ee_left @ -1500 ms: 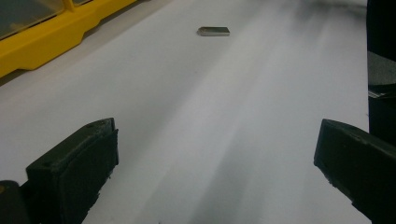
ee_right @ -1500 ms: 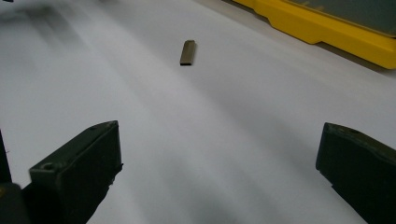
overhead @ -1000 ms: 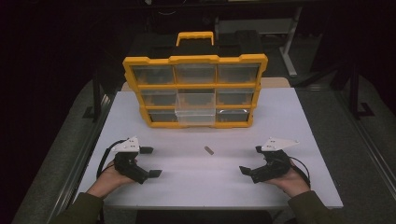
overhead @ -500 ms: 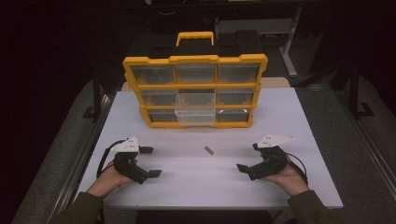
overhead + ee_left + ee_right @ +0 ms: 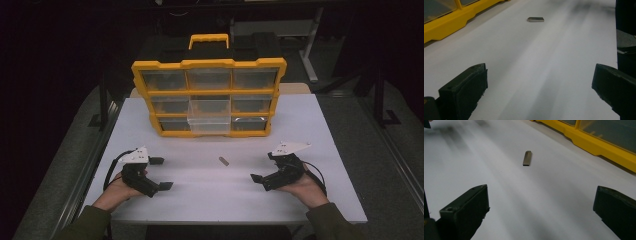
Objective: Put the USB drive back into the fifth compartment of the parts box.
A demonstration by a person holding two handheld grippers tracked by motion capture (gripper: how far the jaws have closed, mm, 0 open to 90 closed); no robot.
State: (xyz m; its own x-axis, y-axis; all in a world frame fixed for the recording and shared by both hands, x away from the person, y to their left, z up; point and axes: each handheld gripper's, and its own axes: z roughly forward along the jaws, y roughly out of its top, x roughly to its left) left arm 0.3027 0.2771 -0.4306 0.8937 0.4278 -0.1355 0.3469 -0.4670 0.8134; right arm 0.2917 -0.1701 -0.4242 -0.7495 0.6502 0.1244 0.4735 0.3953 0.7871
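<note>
Grey metal piece [image 5: 223,160] is seen lying flat on the white table [image 5: 310,130] just in front of the yellow organizer [image 5: 210,97] – between both wide-open, empty grippers, left gripper [image 5: 161,173] and right gripper [image 5: 262,168], long axis slanted, right one judged slightly nearer.

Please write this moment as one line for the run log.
left gripper: open, empty | right gripper: open, empty | small metal piece: on table between them, untouched | organizer: one drawer pulled out

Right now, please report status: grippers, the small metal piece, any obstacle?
Left gripper open, right gripper open, both empty. Small metal piece flat on table, between them. Path clear.
</note>
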